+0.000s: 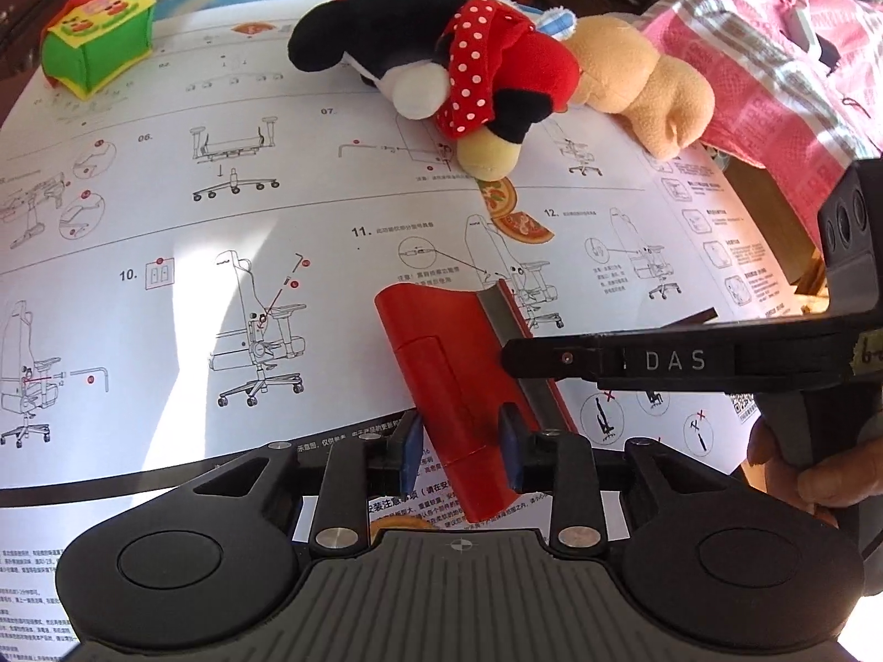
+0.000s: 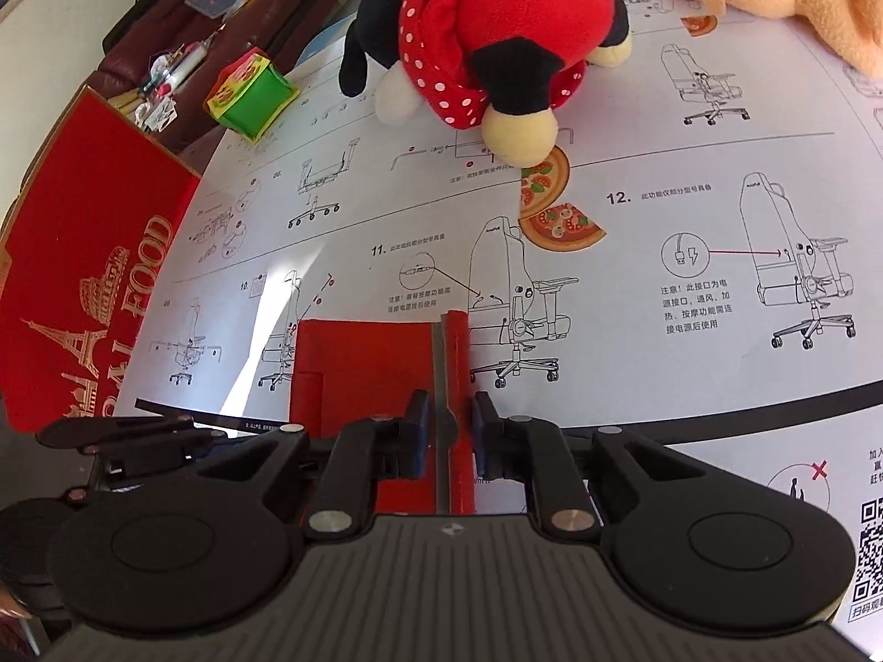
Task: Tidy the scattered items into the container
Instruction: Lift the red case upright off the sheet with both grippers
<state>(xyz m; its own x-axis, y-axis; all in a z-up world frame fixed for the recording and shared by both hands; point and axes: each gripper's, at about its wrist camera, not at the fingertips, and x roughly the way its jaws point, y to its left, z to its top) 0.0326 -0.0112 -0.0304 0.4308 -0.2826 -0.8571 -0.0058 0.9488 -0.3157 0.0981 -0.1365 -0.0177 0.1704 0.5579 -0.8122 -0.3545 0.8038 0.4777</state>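
Red plastic fills both my grips: my left gripper [image 1: 461,444] clamps the red box [image 1: 441,364] by its body, my right gripper [image 2: 448,430] pinches its raised grey-edged flap [image 2: 444,386]. It sits low over the instruction sheet [image 1: 221,220]. Beyond lie pizza cutouts [image 2: 552,204], a Minnie plush [image 1: 441,55] and a tan plush [image 1: 640,83].

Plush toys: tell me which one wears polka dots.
The black mouse doll, in a red white-dotted dress. The tan bear beside it, touching it, shows plain fur.
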